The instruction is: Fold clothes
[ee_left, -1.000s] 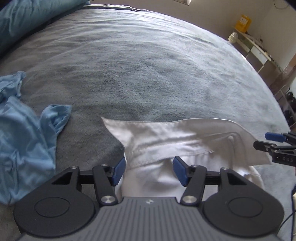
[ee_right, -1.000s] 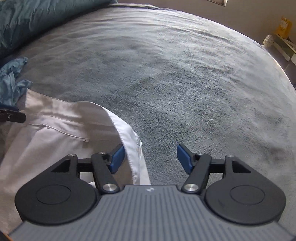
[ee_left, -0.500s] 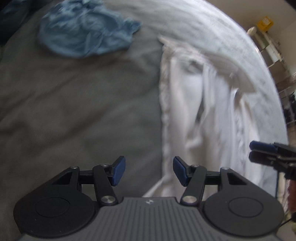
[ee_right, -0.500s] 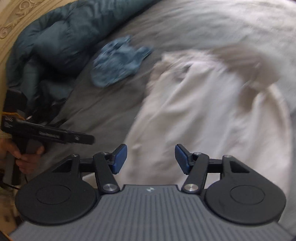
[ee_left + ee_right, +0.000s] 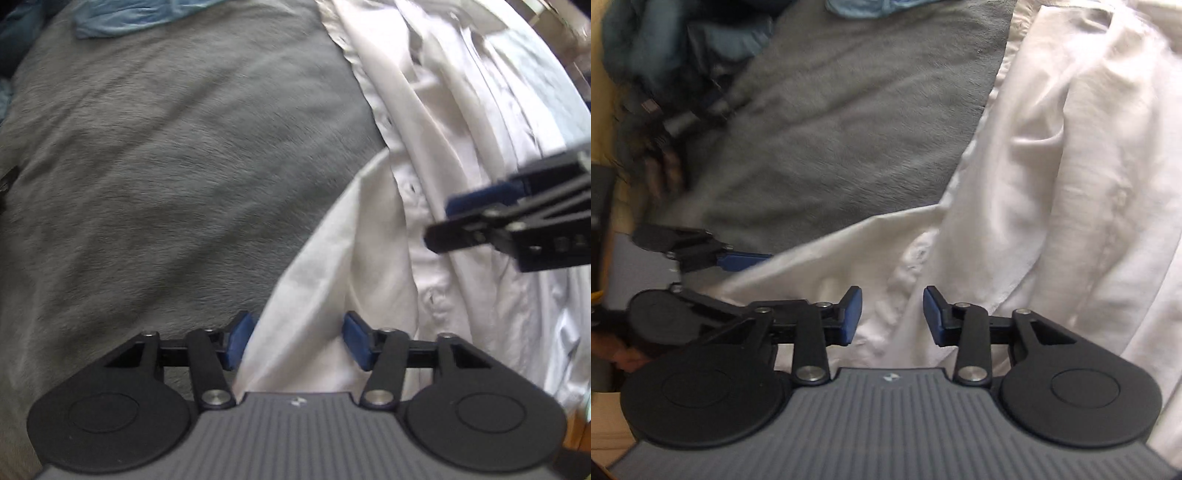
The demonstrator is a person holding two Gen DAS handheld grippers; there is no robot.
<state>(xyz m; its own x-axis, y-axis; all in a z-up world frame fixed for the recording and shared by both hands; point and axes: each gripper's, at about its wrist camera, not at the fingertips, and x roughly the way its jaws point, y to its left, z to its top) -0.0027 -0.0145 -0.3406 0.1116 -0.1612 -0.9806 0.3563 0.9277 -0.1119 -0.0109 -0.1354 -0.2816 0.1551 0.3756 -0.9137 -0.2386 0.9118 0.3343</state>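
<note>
Lying between both grippers' spread fingers [image 5: 355,345]: white shirt [image 5: 1052,192].

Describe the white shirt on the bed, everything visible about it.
The white shirt looks like thin woven cloth, rumpled into long folds and not yet folded. A buttoned placket runs along it, and a flat pointed flap spreads onto the grey blanket it lies on. The left gripper and right gripper are both open, each straddling shirt fabric; whether the pads touch the cloth cannot be told. The blue garment lies apart.
</note>
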